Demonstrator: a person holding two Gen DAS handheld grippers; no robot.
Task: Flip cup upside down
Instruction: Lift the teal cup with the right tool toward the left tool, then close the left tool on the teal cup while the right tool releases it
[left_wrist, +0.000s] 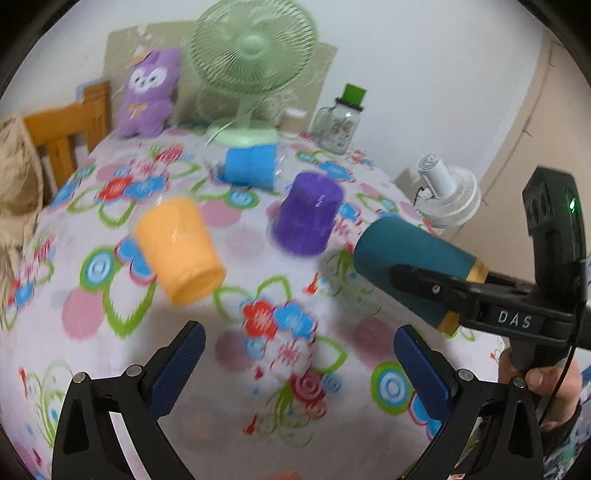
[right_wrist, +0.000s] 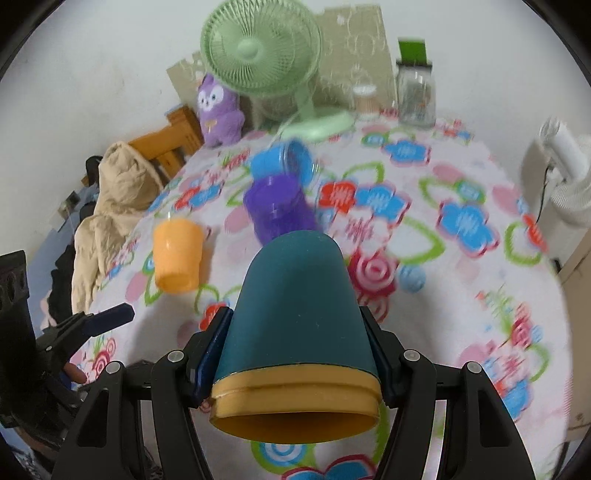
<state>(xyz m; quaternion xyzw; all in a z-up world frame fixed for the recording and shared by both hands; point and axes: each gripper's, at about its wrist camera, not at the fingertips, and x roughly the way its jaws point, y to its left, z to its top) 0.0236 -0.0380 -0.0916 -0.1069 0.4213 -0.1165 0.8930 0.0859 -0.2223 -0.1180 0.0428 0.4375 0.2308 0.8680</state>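
My right gripper (right_wrist: 297, 354) is shut on a teal cup with a tan rim (right_wrist: 295, 317). It holds the cup tilted above the table, base away from the camera and open mouth toward it. In the left wrist view the same cup (left_wrist: 406, 258) hangs at the right in the right gripper (left_wrist: 436, 291). My left gripper (left_wrist: 299, 354) is open and empty above the floral tablecloth (left_wrist: 258, 369). An orange cup (left_wrist: 179, 251) and a purple cup (left_wrist: 308, 214) stand mouth down on the table. A blue cup (left_wrist: 251, 164) lies on its side behind them.
A green desk fan (left_wrist: 251, 66), a purple plush toy (left_wrist: 149, 92) and a glass jar with a green lid (left_wrist: 338, 122) stand at the table's far edge. A white fan (left_wrist: 447, 192) is off the right edge. A wooden chair (left_wrist: 70, 129) with a beige coat (right_wrist: 114, 195) is at the left.
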